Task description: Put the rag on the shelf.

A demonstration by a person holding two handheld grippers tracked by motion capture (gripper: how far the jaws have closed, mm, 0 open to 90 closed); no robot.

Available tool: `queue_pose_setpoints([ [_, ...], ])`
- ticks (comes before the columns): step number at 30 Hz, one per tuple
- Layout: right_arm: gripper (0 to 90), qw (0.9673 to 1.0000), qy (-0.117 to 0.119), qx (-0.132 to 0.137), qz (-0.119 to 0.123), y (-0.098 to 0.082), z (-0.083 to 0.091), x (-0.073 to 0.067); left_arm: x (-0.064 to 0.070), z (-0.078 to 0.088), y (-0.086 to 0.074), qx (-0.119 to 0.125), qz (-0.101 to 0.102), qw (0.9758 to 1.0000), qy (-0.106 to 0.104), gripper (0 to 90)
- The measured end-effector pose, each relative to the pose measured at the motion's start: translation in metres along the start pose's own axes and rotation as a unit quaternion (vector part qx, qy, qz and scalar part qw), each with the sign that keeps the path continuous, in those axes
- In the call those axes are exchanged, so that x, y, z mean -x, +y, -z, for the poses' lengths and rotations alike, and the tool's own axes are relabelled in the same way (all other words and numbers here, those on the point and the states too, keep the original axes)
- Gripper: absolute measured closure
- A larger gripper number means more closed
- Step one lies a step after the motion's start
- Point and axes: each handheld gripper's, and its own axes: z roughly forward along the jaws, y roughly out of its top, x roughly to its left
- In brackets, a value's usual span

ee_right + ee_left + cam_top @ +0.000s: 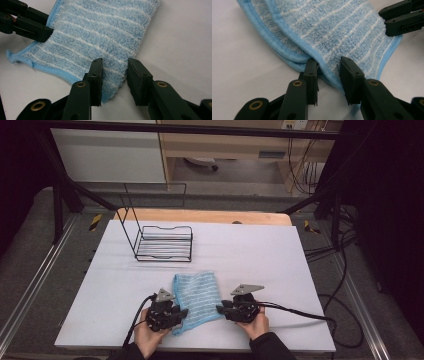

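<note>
I have both hands low at the near edge of the blue cloth (196, 295). My left gripper (181, 313) points in at its left corner, jaws parted astride the folded hem. My right gripper (221, 309) faces it from the cloth's right corner, jaws likewise parted around the edge, neither visibly pinching.

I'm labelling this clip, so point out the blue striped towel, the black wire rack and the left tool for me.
blue striped towel (197, 292), high view, middle of its striped top face.
black wire rack (165, 250), high view, its slatted base.
left tool (329, 67), left gripper view, midway between its two tips, at the towel's hem.
</note>
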Motion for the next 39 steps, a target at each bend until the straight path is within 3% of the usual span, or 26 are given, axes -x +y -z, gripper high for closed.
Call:
queue_pose_setpoints([
  [9,71.3,1.0000,-0.005,-0.004,0.004,0.000,-0.001,-0.005,0.012,-0.006,0.001,-0.002,-0.036,0.9988,0.034,78.5],
  [16,85.5,0.9999,0.001,-0.004,-0.013,0.001,0.002,-0.006,0.011,-0.005,0.004,-0.007,-0.045,0.9986,0.026,86.1],
  [19,86.3,0.9998,0.002,0.000,-0.018,0.002,0.004,-0.008,0.007,-0.003,0.005,-0.012,-0.041,0.9989,0.016,86.6],
  [23,86.5,0.9997,0.012,0.005,-0.022,0.002,0.009,-0.016,0.000,0.003,0.006,-0.021,-0.040,0.9989,0.008,86.9],
  [24,86.2,0.9990,0.024,0.008,-0.036,0.000,0.011,-0.019,-0.003,0.006,0.006,-0.024,-0.042,0.9988,0.007,86.9],
  [28,85.6,0.9981,0.035,0.008,-0.050,-0.003,0.010,-0.025,-0.013,0.018,0.003,-0.033,-0.048,0.9983,0.001,86.9],
  [32,83.6,0.9989,0.036,-0.004,-0.031,-0.006,-0.001,-0.041,-0.021,0.024,0.001,-0.042,-0.055,0.9976,0.004,86.7],
  [39,74.7,0.9997,0.018,-0.006,-0.017,-0.007,-0.001,-0.037,-0.021,0.026,-0.003,-0.036,-0.058,0.9976,-0.011,84.1],
])
